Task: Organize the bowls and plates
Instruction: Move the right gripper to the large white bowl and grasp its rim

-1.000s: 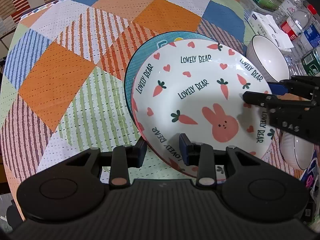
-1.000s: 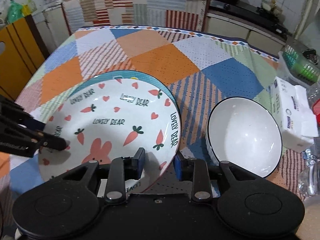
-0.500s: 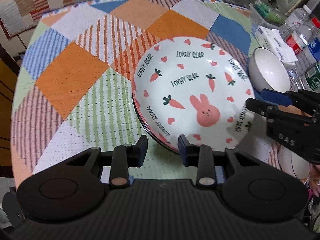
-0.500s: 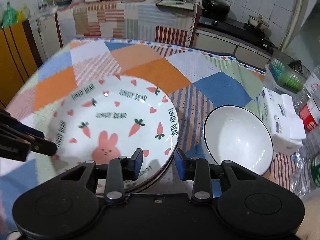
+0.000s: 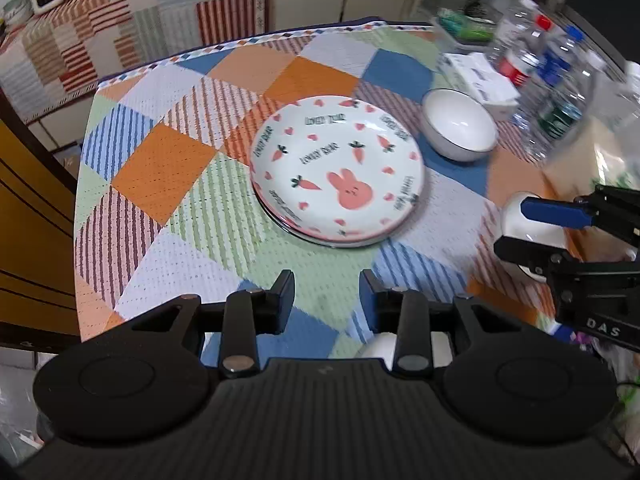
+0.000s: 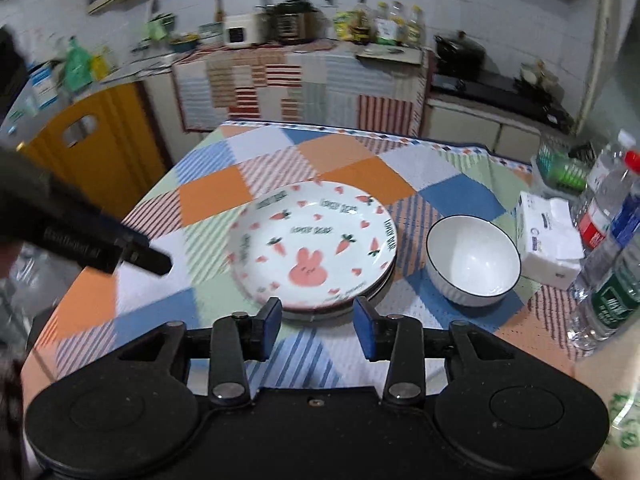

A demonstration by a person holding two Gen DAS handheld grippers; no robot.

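1. Now clear of the crockery, the left gripper (image 5: 326,298) and the right gripper (image 6: 316,326) both hang above the near side of the patchwork tablecloth (image 5: 168,160), each aimed down and forward with nothing between its fingers.
2. Earlier frames being given, both sets of jaws have just been opening: the right pair stands at a middling gap, the left somewhat narrower.
3. Centre table, the white rabbit-and-carrot plate (image 6: 312,242) sits on top of a darker plate of which only the rim shows, the two stacked flat straight ahead of the right gripper.
4. Just right of that stack stands the white ceramic bowl with a dark rim (image 6: 472,260), upright and apart from the plates; it lies forward and to the right of the right fingers, so the right hand looks the nearer one for it.
5. A second white bowl (image 5: 528,236) shows in the left view, partly hidden behind the right gripper's fingers, well apart from the first.
6. Judged from this, the plates are gathered and the bowls are not.
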